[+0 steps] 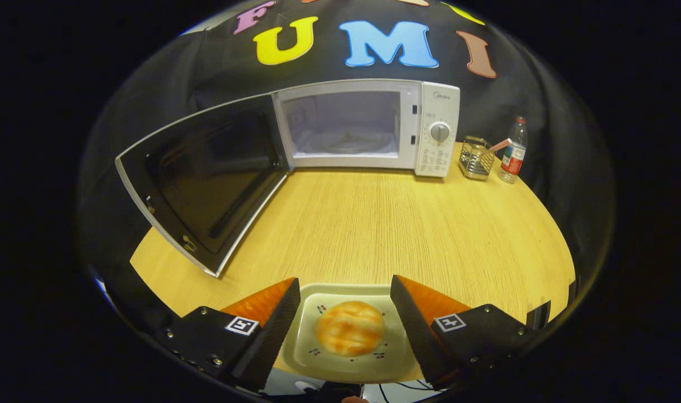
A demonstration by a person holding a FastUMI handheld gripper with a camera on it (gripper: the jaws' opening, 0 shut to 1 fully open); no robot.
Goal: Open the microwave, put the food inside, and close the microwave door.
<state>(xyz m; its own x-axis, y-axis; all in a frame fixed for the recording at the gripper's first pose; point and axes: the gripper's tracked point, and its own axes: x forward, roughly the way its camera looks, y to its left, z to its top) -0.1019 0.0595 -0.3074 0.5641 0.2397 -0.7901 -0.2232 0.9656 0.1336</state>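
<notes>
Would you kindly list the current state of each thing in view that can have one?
microwave door: swung fully open.
microwave: cavity empty of food, turntable bare.
plate: on the table, between the fingers, flat round food on it.
food: on the plate, not yet inside.
gripper: fingers spread either side of the plate; contact unclear.
bottle: upright, capped.
wire holder: upright beside the bottle.

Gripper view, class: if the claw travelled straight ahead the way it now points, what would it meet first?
Probably the microwave cavity. The open claw flanks the plate holding the bun; ahead lies bare table, though depth and height are uncertain.
</notes>
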